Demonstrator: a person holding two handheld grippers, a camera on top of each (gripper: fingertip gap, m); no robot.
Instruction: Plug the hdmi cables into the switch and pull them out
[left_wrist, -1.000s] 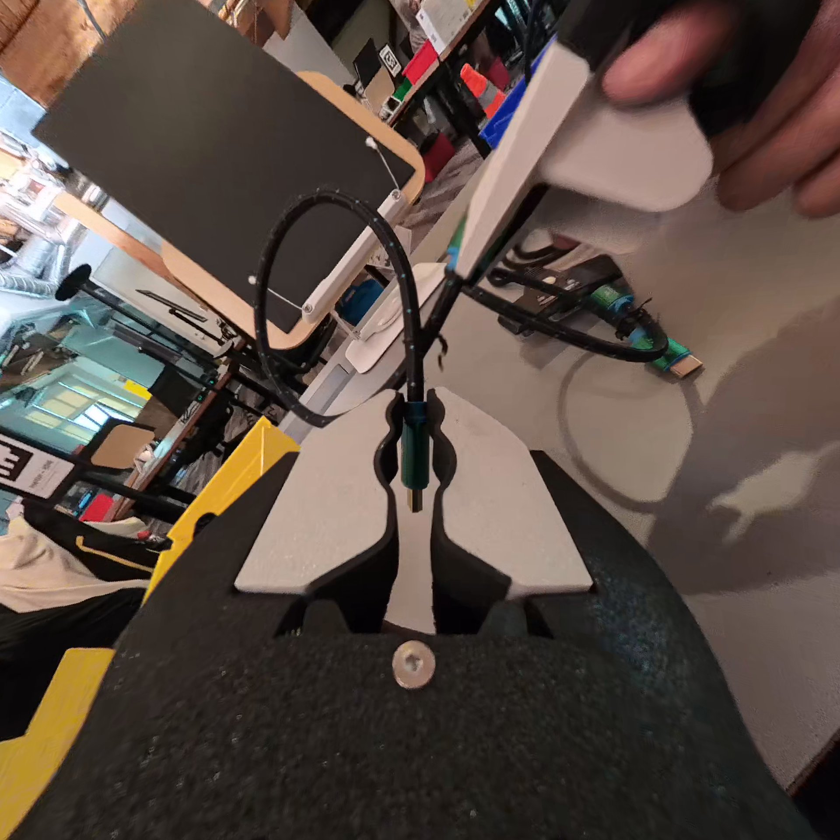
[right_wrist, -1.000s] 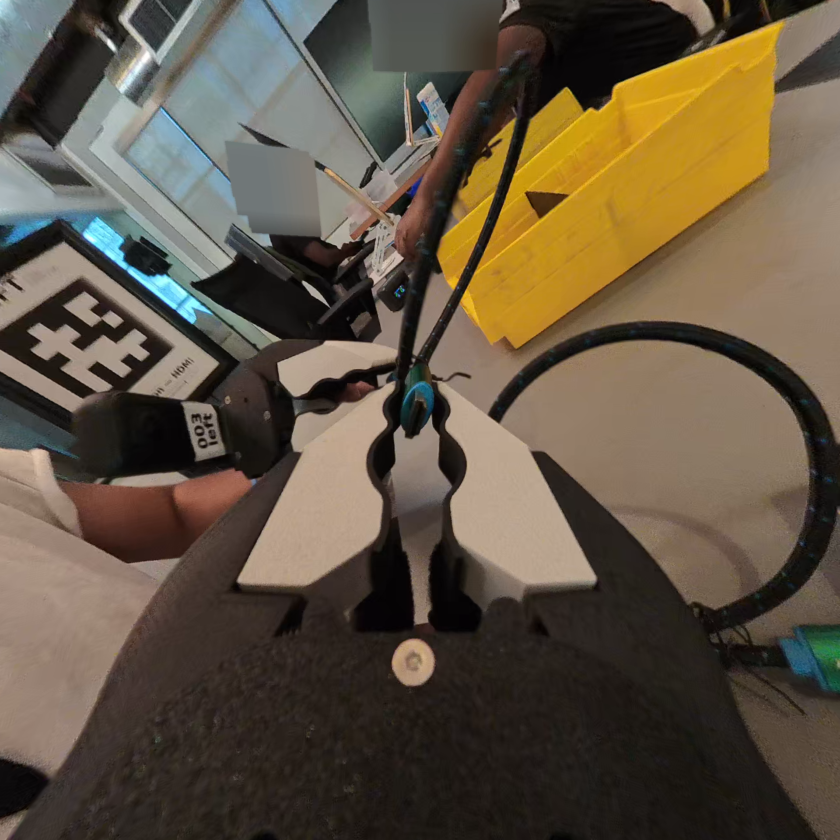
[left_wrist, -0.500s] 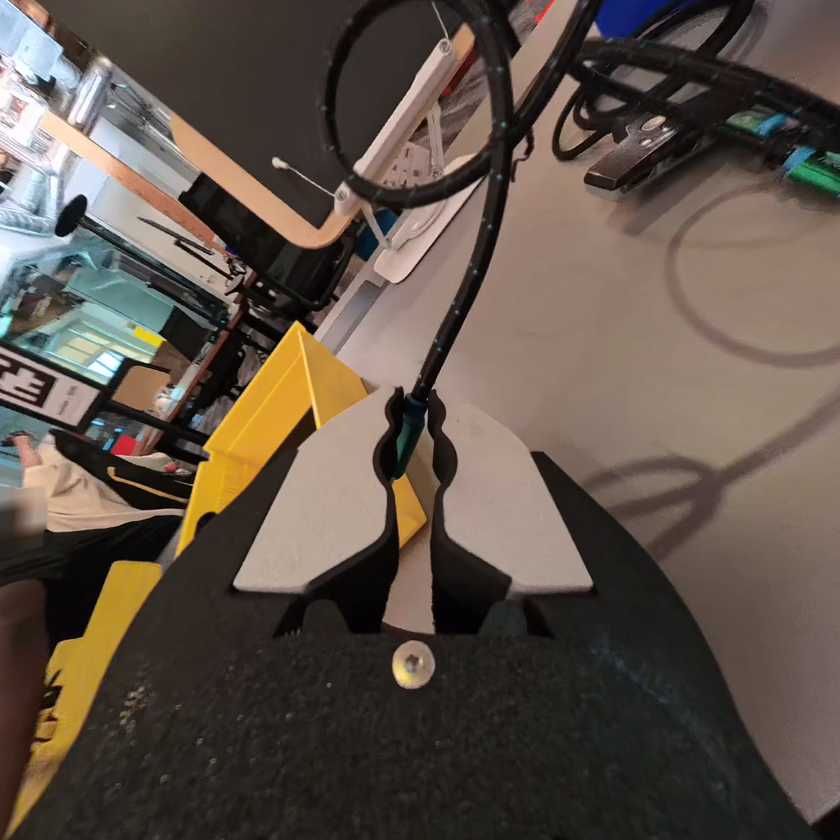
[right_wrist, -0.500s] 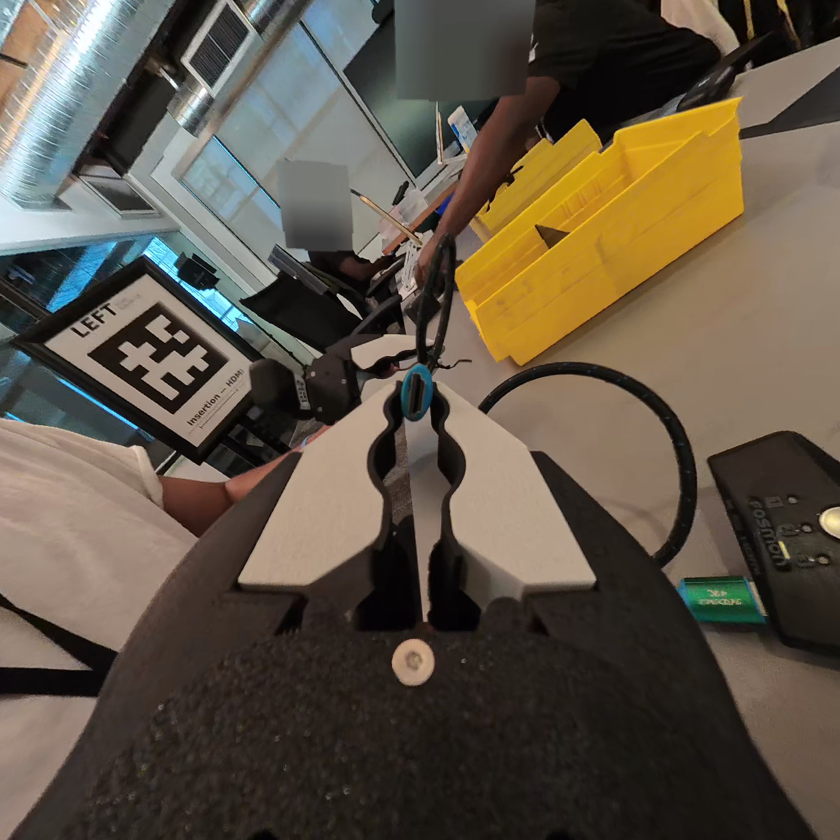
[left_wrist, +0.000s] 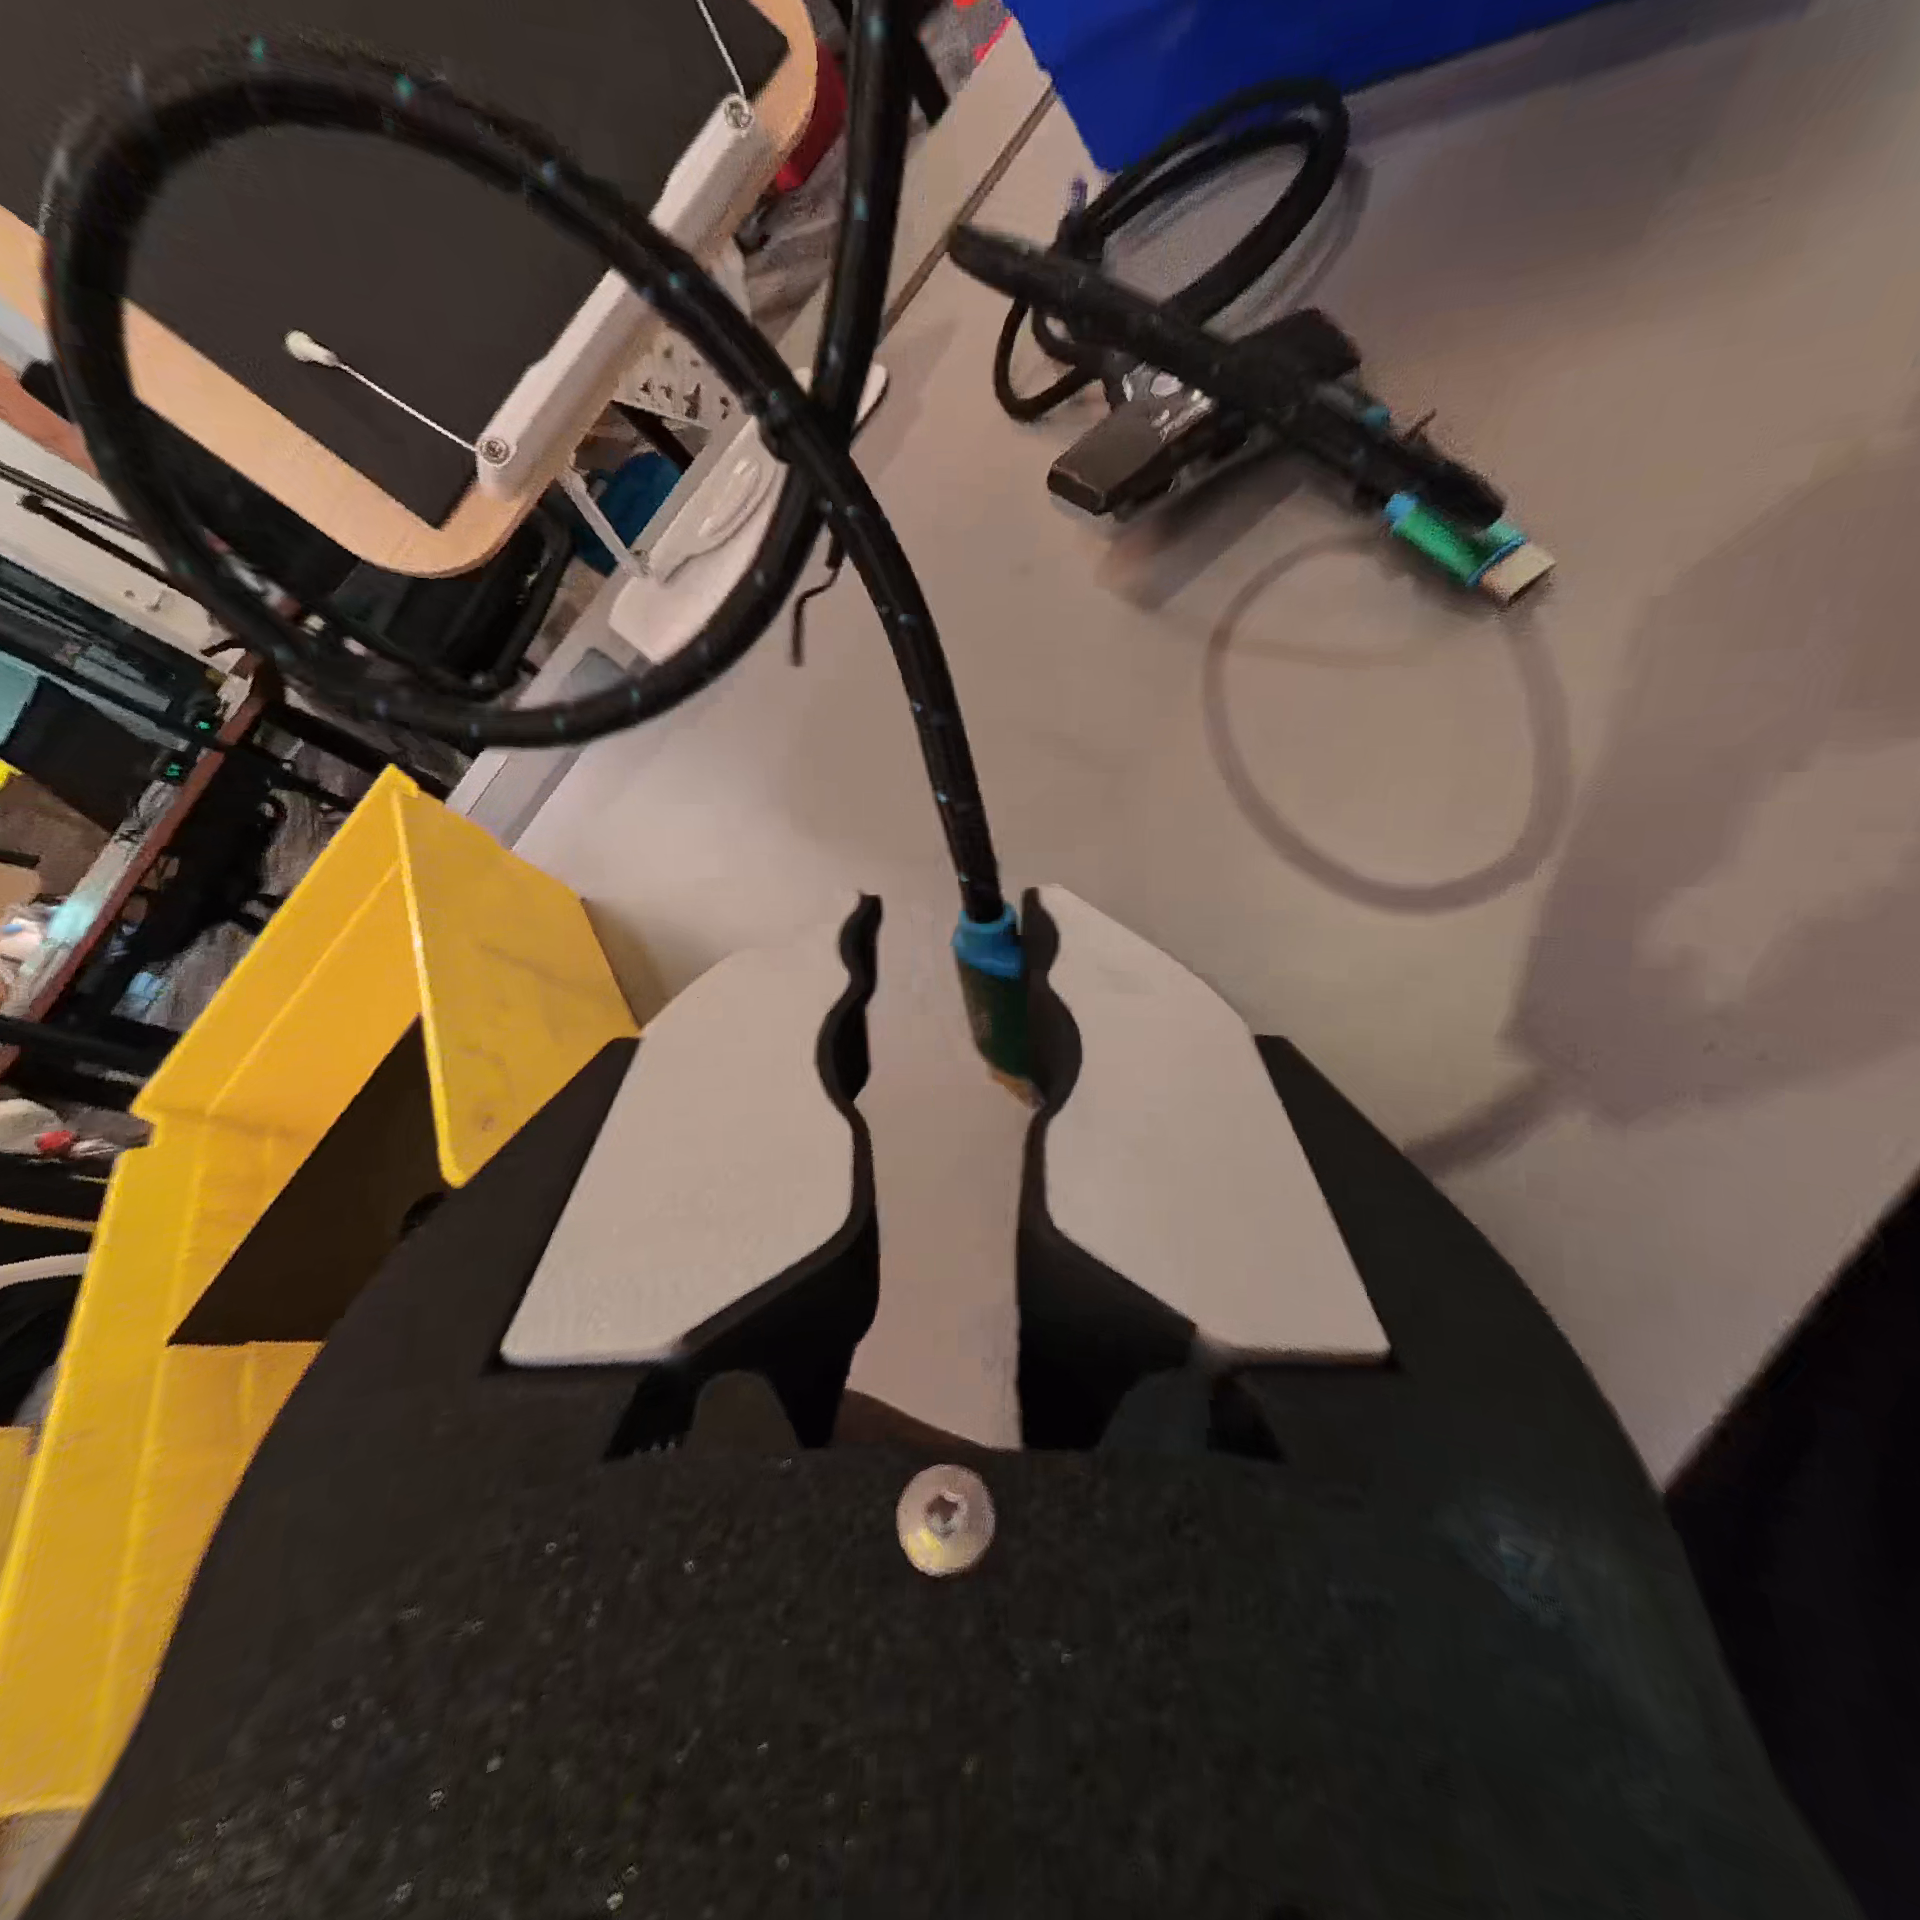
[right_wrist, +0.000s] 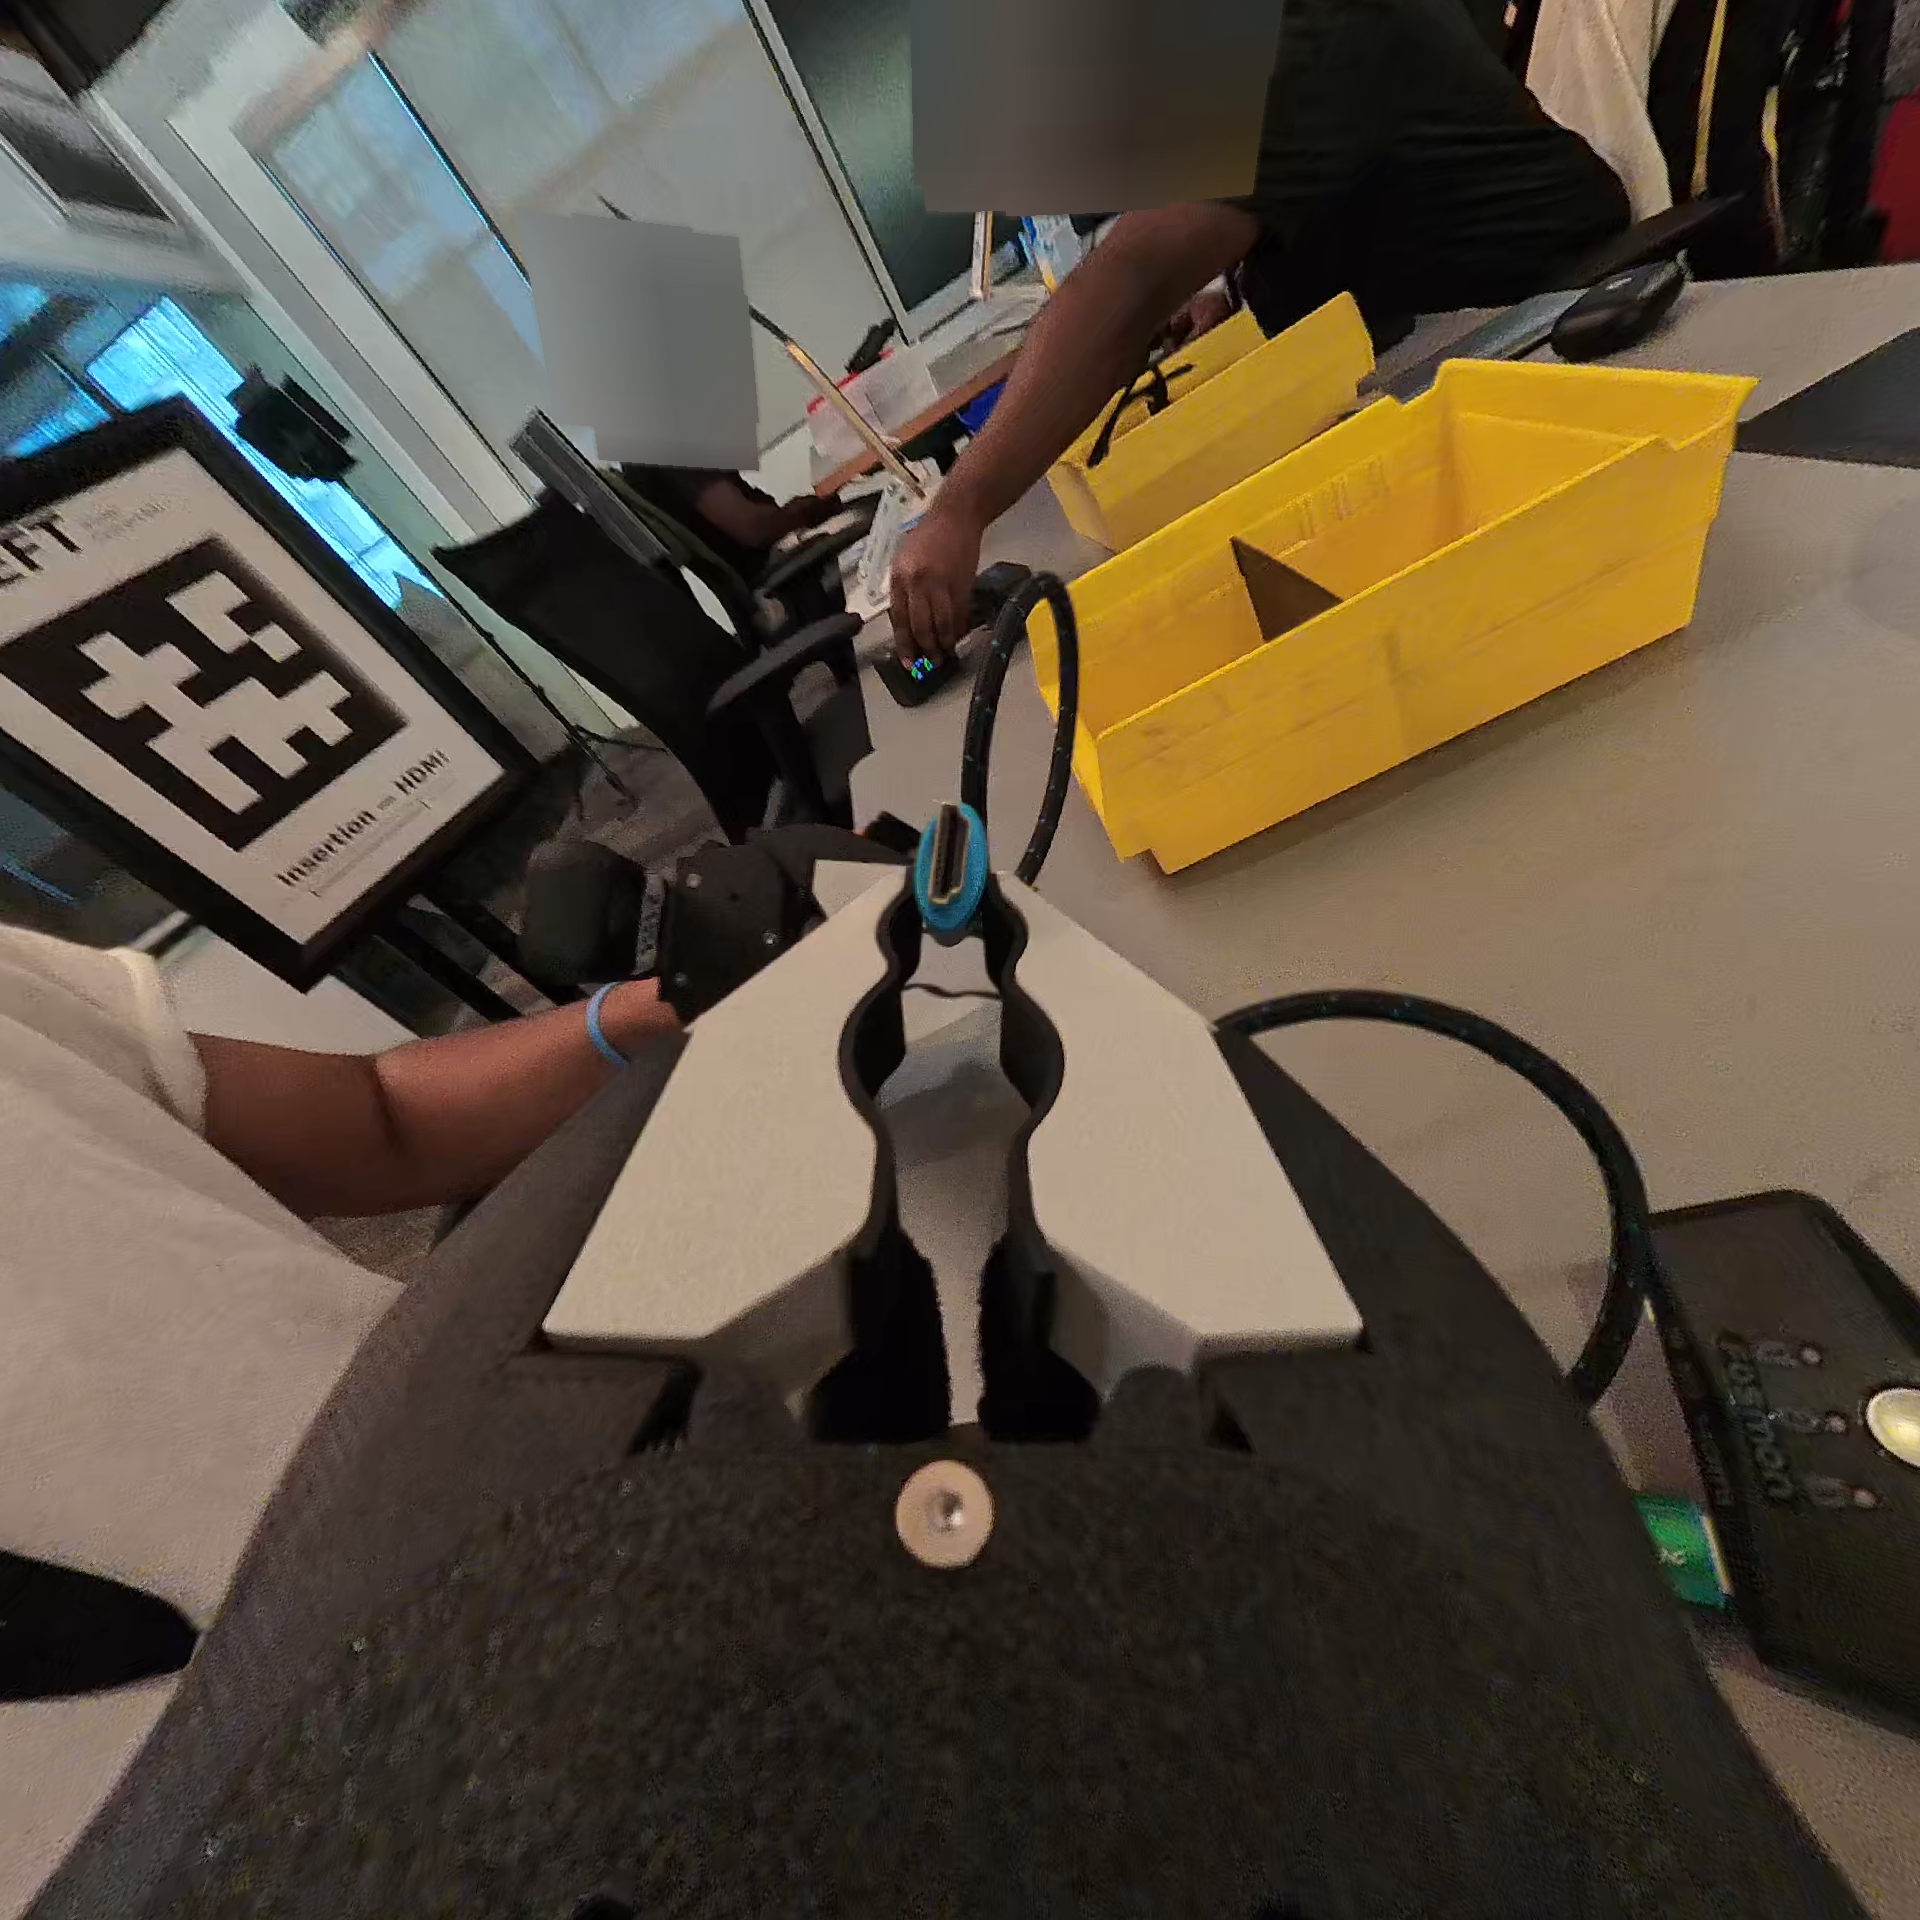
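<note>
Grey table (right_wrist: 1558, 935) w/ 2 yellow bins (right_wrist: 1403, 665), 1 switch (right_wrist: 1787, 1455) — left gripper (left_wrist: 951, 914) jaws apart, right gripper (right_wrist: 948, 894) clamped on HDMI plug (right_wrist: 948, 868).

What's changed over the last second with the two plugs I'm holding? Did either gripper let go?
The left gripper has opened: its fingers have spread, and the green plug now lies against the right finger only, no longer clamped. The right gripper has stayed shut on the blue-collared plug at its fingertips. The switch, hidden a second ago, is now in its view, beside it.
</note>
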